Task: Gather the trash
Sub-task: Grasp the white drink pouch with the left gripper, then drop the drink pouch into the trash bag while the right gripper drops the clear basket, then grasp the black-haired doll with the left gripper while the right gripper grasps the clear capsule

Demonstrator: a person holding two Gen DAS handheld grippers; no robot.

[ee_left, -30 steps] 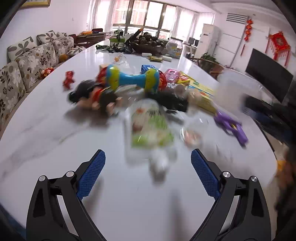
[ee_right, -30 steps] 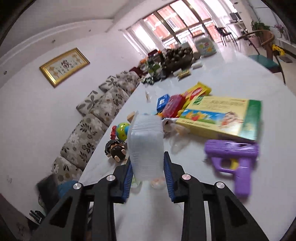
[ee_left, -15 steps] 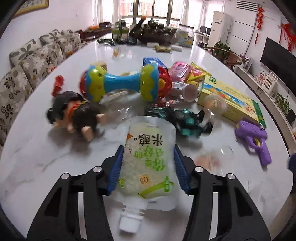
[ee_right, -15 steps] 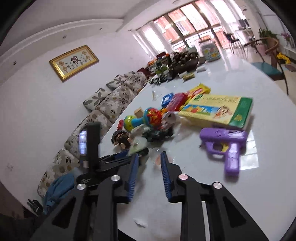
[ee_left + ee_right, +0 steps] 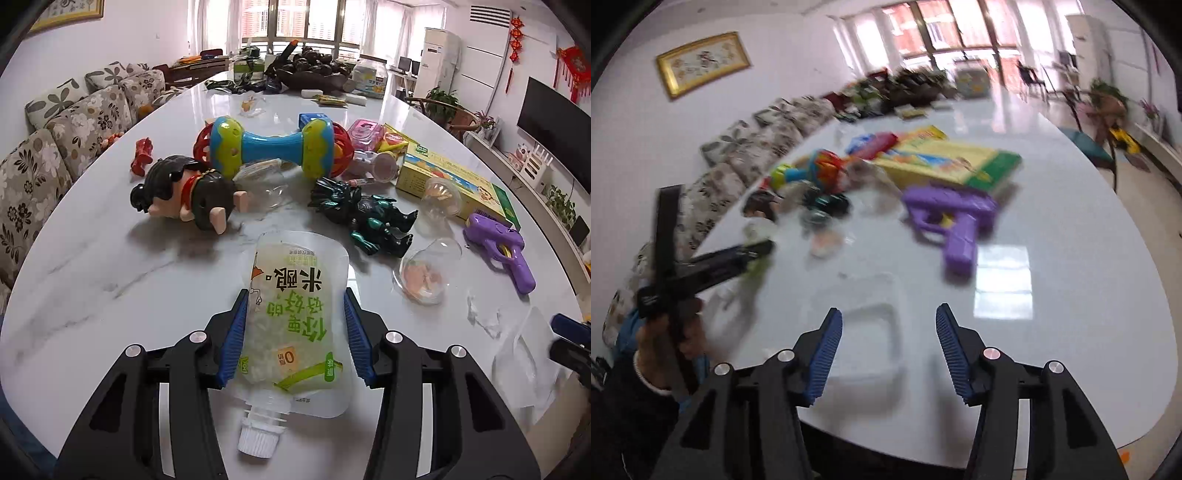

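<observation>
While the left tongs (image 5: pixel 293 332) pinch the drink pouch (image 5: pixel 295 317) by its two side edges, white cap pointing back toward the handle, the pouch hangs just over the desk (image 5: pixel 110 280) — a side grip looks right for something this flat and floppy. Over on the other side, the right tongs (image 5: pixel 888 350) stand spread wide with nothing between the pads, poised above a clear plastic tub (image 5: pixel 864 328) sitting near the desk's front edge; it is blurred, but it seems the likely place for the rubbish. Moving out: a clear cup with orange scraps (image 5: pixel 424 277) lies just right of the pouch, and a crumpled tissue (image 5: pixel 480 314) beside it, probably trash yet to gather. Beyond them the toys sit untouched — dark action figure (image 5: pixel 369 214), doll (image 5: pixel 184 192), purple toy gun (image 5: pixel 498 247), and farther back the rattle dumbbell (image 5: pixel 273 146) and the yellow box (image 5: pixel 454 181).
</observation>
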